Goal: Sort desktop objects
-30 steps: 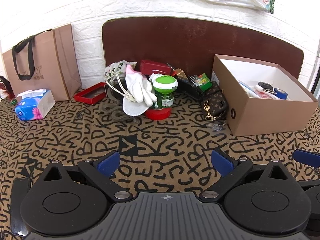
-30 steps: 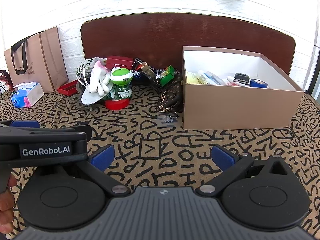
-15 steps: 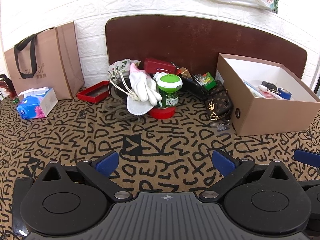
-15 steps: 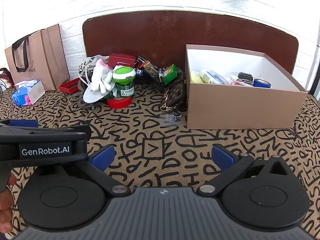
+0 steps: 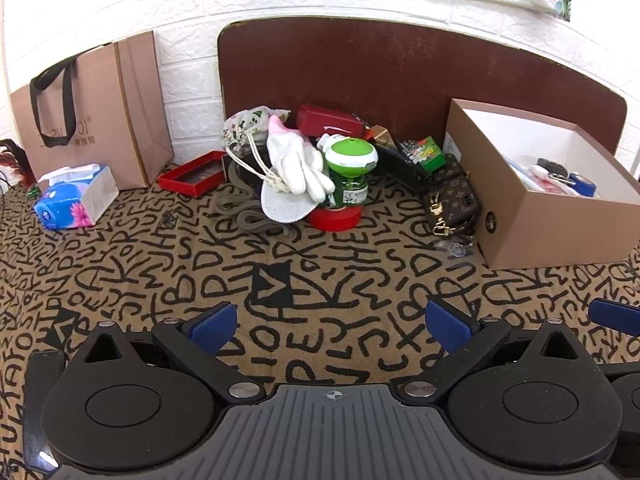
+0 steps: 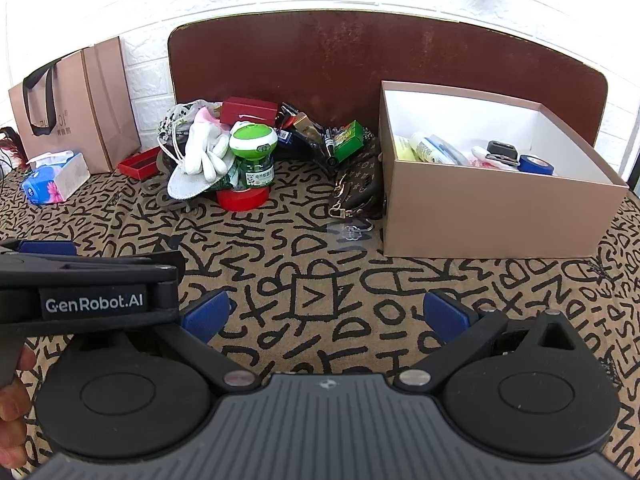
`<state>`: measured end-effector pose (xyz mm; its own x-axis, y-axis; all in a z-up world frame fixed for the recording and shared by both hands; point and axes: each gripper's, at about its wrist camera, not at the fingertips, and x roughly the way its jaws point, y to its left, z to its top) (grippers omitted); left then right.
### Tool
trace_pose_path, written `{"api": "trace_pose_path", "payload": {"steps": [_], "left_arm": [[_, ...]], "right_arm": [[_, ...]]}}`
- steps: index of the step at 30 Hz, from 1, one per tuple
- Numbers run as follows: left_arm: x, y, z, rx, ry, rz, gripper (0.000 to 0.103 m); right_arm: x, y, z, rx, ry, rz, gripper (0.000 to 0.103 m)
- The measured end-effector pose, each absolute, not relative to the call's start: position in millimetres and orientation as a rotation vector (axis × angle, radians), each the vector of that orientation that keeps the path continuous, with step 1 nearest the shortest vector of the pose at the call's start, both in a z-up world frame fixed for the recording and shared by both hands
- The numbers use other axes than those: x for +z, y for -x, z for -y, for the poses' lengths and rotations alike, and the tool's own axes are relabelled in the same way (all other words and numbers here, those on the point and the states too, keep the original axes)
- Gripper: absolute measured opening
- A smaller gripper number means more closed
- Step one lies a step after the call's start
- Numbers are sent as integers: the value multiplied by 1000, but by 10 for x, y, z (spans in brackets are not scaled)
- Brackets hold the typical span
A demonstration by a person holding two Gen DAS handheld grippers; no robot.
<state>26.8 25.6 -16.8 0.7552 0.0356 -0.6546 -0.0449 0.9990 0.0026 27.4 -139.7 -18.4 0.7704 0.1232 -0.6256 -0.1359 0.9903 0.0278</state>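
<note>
A pile of objects lies at the back of the patterned cloth: a white glove (image 5: 296, 168), a green-capped bottle (image 5: 351, 172) on a red tape roll (image 5: 336, 216), a red case (image 5: 326, 120), a green packet (image 5: 428, 154) and a brown monogram pouch (image 5: 452, 196). The same pile shows in the right wrist view, with the bottle (image 6: 253, 152) and pouch (image 6: 358, 188). A tan cardboard box (image 6: 480, 208) to the right holds several small items. My left gripper (image 5: 330, 326) is open and empty, well short of the pile. My right gripper (image 6: 326, 316) is open and empty.
A paper shopping bag (image 5: 92, 112) and a blue tissue pack (image 5: 72, 200) stand at the left. A shallow red tray (image 5: 192, 178) lies beside the pile. A small clear hook (image 6: 354, 232) lies in front of the box. A brown board (image 5: 400, 76) leans on the wall.
Both grippers have shifted slightly forward and left; the pile and box sit a little further right in both views. Both stay open and empty.
</note>
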Motion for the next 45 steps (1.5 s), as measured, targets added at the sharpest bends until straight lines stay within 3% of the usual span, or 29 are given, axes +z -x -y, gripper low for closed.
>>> {"api": "trace_pose_path", "payload": {"steps": [33, 45], "left_arm": [[-409, -887, -552, -3, 55, -796, 103], [-191, -1442, -718, -141, 113, -693, 102]], "right_arm": [[-440, -867, 1127, 213, 25, -749, 103], [-396, -1355, 973, 373, 47, -619, 103]]}}
